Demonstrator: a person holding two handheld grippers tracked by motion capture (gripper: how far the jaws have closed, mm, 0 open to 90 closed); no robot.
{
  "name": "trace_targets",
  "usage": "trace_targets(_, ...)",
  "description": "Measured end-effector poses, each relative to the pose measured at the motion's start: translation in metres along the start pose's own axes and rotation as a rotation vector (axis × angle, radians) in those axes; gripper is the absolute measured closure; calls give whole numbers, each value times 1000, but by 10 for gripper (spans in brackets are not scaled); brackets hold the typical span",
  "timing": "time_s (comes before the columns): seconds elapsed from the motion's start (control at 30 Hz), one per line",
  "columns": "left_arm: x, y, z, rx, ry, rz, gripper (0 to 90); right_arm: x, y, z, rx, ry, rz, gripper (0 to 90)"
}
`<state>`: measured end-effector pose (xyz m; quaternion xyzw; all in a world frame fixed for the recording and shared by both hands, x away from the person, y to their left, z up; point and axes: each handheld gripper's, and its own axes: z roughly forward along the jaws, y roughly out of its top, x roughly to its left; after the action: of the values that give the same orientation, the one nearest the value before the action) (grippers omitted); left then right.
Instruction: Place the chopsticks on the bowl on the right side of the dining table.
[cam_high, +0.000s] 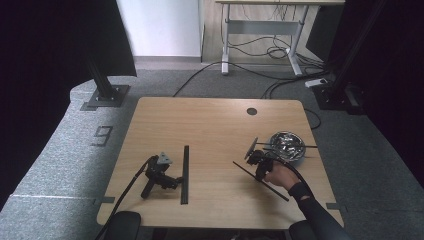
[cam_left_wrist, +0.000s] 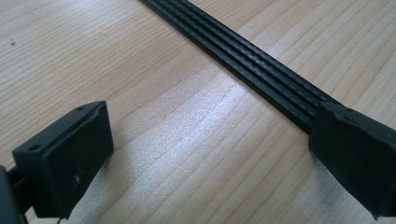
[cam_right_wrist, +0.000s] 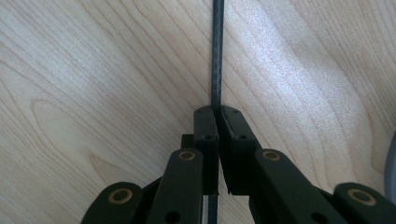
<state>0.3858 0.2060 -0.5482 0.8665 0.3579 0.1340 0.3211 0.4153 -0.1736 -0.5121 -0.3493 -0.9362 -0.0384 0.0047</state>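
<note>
Two grippers: the right gripper (cam_right_wrist: 216, 112) pinches a thin black rod (cam_high: 260, 181) lying diagonally near the table's (cam_high: 210, 120) right edge, while the left gripper (cam_left_wrist: 210, 144) rests spread wide.

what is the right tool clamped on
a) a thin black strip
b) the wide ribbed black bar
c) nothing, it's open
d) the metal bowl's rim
a: in the right gripper view the right tool has its jaws pressed together on a thin black strip that runs up across the table.
</note>
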Motion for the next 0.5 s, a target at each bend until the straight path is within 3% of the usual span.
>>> trace_targets(0.5,0,0,0,0,0,0,0,2,-4,-3,-20,-3,-19,856)
